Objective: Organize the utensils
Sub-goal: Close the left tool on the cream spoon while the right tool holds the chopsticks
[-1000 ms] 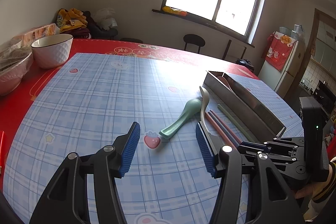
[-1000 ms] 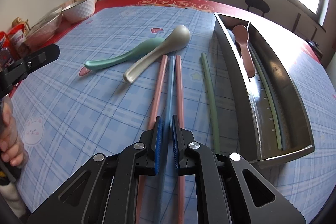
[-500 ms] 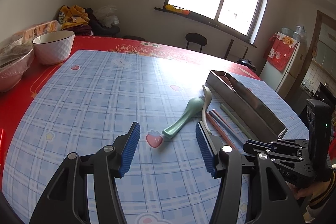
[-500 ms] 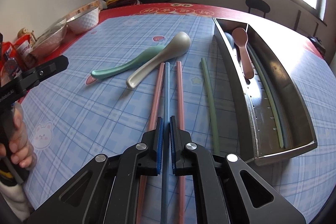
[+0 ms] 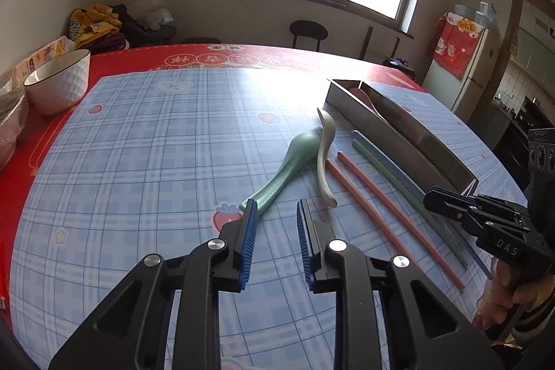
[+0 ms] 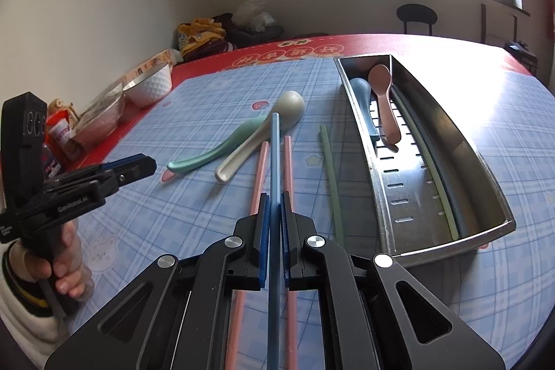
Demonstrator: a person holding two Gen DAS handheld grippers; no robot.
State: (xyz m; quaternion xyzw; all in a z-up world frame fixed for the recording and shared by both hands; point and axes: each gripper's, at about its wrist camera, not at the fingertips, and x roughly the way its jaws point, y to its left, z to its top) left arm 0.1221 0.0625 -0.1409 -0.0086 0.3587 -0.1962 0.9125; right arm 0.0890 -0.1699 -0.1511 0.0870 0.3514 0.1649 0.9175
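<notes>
My right gripper (image 6: pixel 274 207) is shut on a blue chopstick (image 6: pixel 275 162) and holds it lifted above the table; it also shows in the left wrist view (image 5: pixel 430 196). Two pink chopsticks (image 6: pixel 288 162), a green chopstick (image 6: pixel 331 175), a green spoon (image 6: pixel 222 148) and a cream spoon (image 6: pixel 263 134) lie on the blue checked mat. The steel tray (image 6: pixel 461 241) to the right holds a pink spoon (image 6: pixel 383 99), a blue spoon and a green chopstick. My left gripper (image 5: pixel 275 214) is open and empty, above the green spoon's handle (image 5: pixel 274 189).
A white bowl (image 5: pixel 59 78) and a foil-covered dish stand at the far left on the red cloth. Snack packs lie beside them. Chairs, a window and a fridge stand behind the table.
My right gripper has lifted the blue chopstick off the mat from between the pink ones. My left gripper's jaws have narrowed and it has moved toward the green spoon's handle.
</notes>
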